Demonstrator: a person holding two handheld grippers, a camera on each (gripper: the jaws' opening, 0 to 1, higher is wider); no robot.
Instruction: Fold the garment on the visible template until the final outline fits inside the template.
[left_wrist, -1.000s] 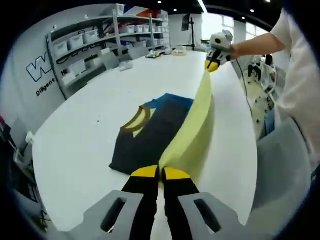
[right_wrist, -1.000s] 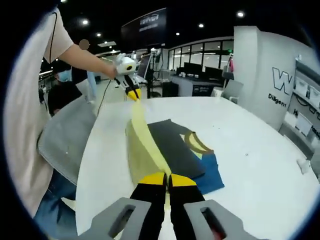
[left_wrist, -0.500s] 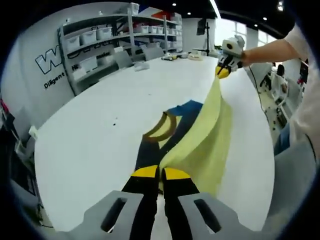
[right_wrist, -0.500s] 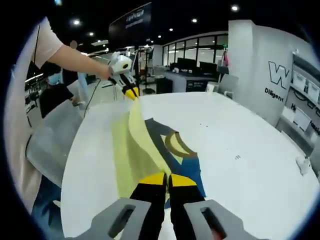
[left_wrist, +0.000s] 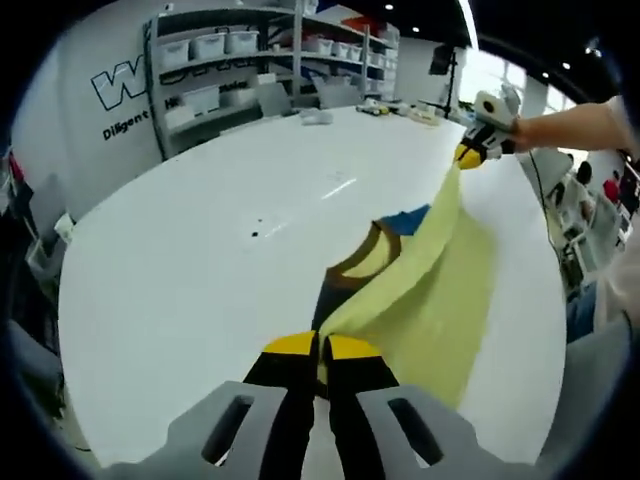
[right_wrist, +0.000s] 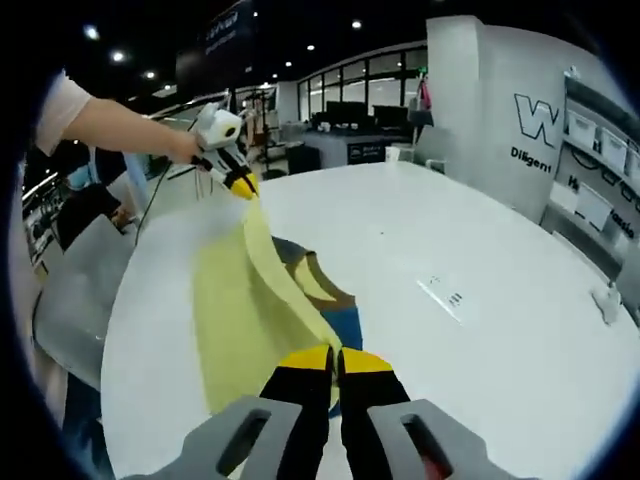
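Note:
A pale yellow garment with a brown collar hangs stretched between my two grippers above a white table. My left gripper is shut on one edge of it at the bottom of the left gripper view. The right gripper holds the far corner there, in a person's hand. In the right gripper view my right gripper is shut on the garment, and the left gripper pinches its far end. A blue template peeks out under the cloth; it is also the blue template near my right jaws.
Shelves with white bins line the wall behind the table. A grey chair stands at the table's edge beside the person. A small clear label lies on the table. Desks and monitors stand at the back of the room.
Both grippers have carried the lifted yellow side across the dark part of the garment, which is now covered. Only the collar and a bit of blue template still show.

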